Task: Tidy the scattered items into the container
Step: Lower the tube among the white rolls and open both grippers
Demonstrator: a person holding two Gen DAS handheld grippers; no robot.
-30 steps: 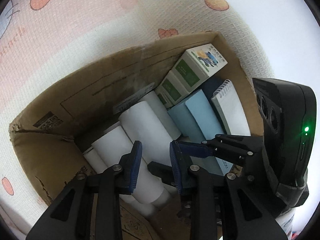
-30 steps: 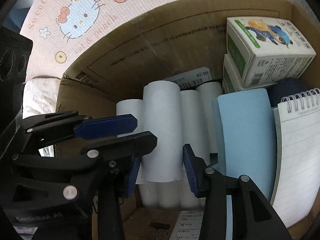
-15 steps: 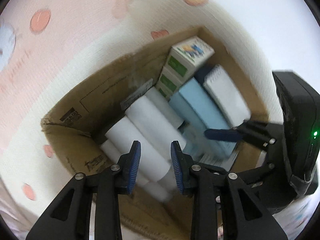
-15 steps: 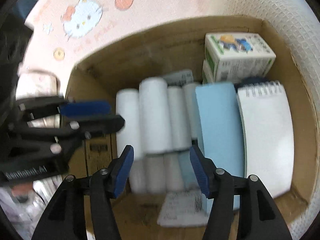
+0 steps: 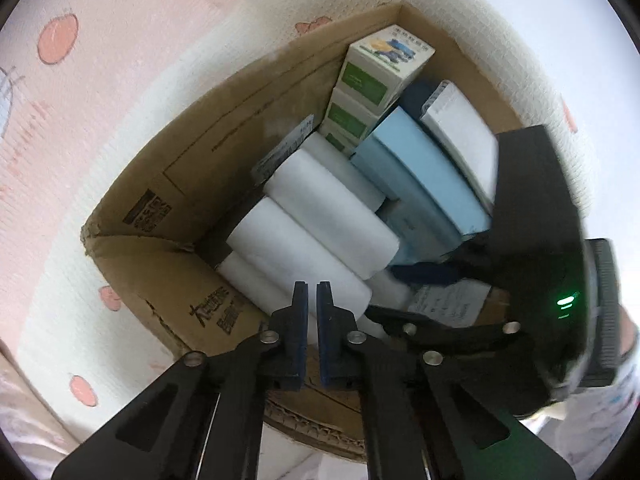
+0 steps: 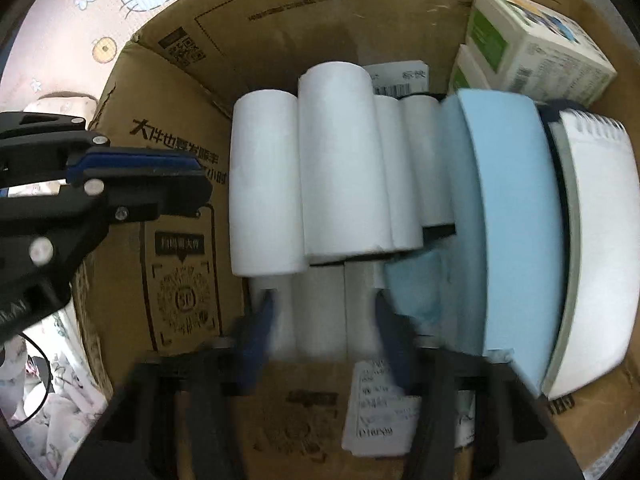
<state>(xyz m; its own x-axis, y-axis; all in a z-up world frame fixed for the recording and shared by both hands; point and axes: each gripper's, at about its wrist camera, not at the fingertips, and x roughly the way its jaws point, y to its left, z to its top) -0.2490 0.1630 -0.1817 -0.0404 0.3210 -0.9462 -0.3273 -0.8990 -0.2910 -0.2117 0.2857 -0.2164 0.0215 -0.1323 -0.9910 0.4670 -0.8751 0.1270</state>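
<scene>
A brown cardboard box (image 5: pixel 192 184) (image 6: pixel 176 264) holds several white paper rolls (image 5: pixel 332 216) (image 6: pixel 340 168), light blue packs (image 5: pixel 424 176) (image 6: pixel 516 216), a spiral notepad (image 5: pixel 460 132) (image 6: pixel 600 224) and green-and-white cartons (image 5: pixel 380 68) (image 6: pixel 532 48). My left gripper (image 5: pixel 312 300) is shut and empty above the box's near edge; it also shows in the right wrist view (image 6: pixel 136 172) at the left wall. My right gripper (image 6: pixel 324 320) is open and empty over the rolls, blurred by motion; its blue finger (image 5: pixel 424 272) shows in the left wrist view.
The box sits on a white and pink patterned quilted cloth (image 5: pixel 100 80) (image 6: pixel 120 0). A white printed label (image 6: pixel 380 412) lies on the box's near flap. Floral fabric (image 6: pixel 36 392) lies at the lower left outside the box.
My left gripper has closed from open to shut and pulled back toward the box edge. My right gripper has stayed open and moved in low over the rolls.
</scene>
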